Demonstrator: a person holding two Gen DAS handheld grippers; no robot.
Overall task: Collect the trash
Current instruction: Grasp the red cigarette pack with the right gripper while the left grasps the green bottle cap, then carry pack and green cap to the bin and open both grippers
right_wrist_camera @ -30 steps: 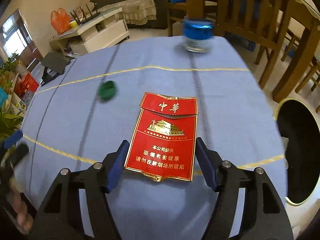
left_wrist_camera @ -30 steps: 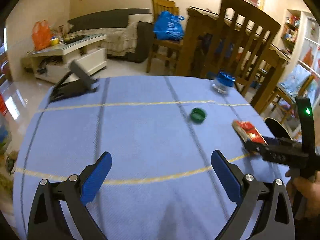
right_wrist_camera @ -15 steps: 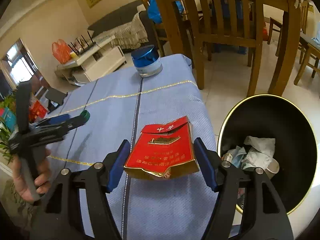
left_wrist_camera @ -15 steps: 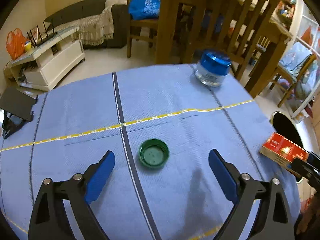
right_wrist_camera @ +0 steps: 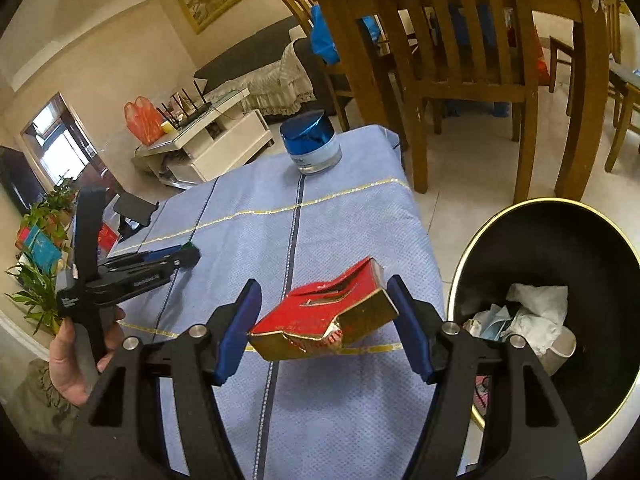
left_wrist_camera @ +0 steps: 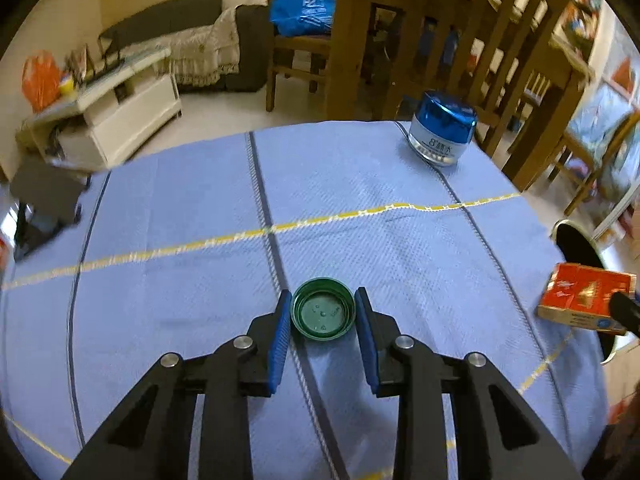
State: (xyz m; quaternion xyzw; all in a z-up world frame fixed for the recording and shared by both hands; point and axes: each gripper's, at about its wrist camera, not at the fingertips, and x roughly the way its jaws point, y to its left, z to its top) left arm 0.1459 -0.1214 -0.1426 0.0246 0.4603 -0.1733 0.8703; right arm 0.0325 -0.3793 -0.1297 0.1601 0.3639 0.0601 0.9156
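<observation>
A green bottle cap [left_wrist_camera: 323, 313] lies open side up on the blue tablecloth [left_wrist_camera: 360, 184]. My left gripper [left_wrist_camera: 323, 314] is shut on the cap, a blue pad against each side. My right gripper [right_wrist_camera: 323, 312] is shut on a crushed red and gold cigarette pack [right_wrist_camera: 326, 318], held tilted above the table's right edge, beside a black trash bin with a gold rim [right_wrist_camera: 560, 304]. The pack [left_wrist_camera: 582, 298] and the bin [left_wrist_camera: 578, 244] also show at the right of the left wrist view. The left gripper [right_wrist_camera: 176, 258] shows in the right wrist view.
A blue-lidded jar [left_wrist_camera: 442, 134] stands at the table's far right corner. A black stand [left_wrist_camera: 44, 196] sits at the far left edge. Wooden chairs [right_wrist_camera: 460, 52] stand behind the table. The bin holds crumpled paper [right_wrist_camera: 532, 312].
My left gripper moved forward to the green cap and closed on it. My right gripper lifted the cigarette pack off the table, tilted it and carried it right toward the bin.
</observation>
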